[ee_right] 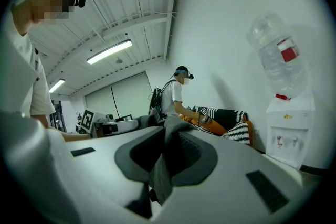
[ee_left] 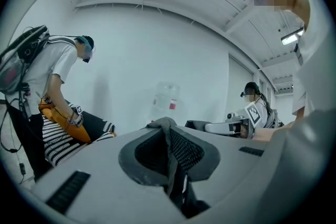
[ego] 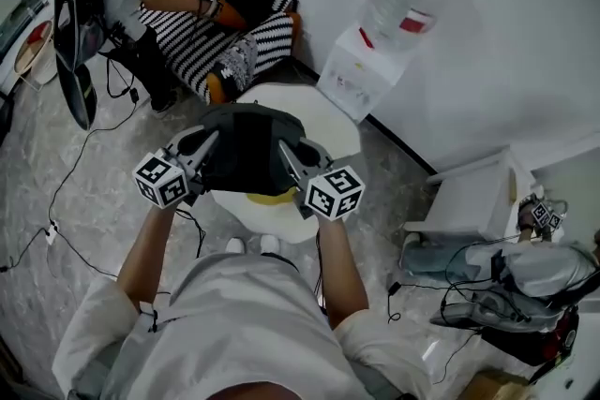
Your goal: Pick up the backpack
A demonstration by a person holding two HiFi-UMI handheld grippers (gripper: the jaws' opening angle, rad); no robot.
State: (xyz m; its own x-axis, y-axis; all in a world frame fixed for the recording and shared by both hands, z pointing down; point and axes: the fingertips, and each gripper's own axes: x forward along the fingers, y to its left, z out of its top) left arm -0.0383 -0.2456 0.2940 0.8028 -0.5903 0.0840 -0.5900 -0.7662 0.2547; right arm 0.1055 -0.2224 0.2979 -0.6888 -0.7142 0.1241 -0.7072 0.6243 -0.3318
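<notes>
– Head view: where is the backpack point(ego: 246, 145) being held?

– It is being held up in front of the person, over the round white table point(ego: 330, 122), with the left gripper point(ego: 210, 141) at one side of its top and the right gripper point(ego: 285, 151) at the other. Whether its underside is being cleared from the table cannot be told.

– Left gripper view: what is being gripped?

– A fold of dark fabric point(ee_left: 171, 160) from the backpack is being pinched between the jaws, which are being pressed nearly together on it.

– Right gripper view: is the same being shown?

– Yes, a dark strip of bag fabric point(ee_right: 164, 168) is being clamped between nearly closed jaws, hanging down between the pads.

– How far along is the task being judged?

– Both grips are being judged secure, so the grasping is done. The lift is being judged under way or nearly finished; only carrying the bag clear of the table is left.
</notes>
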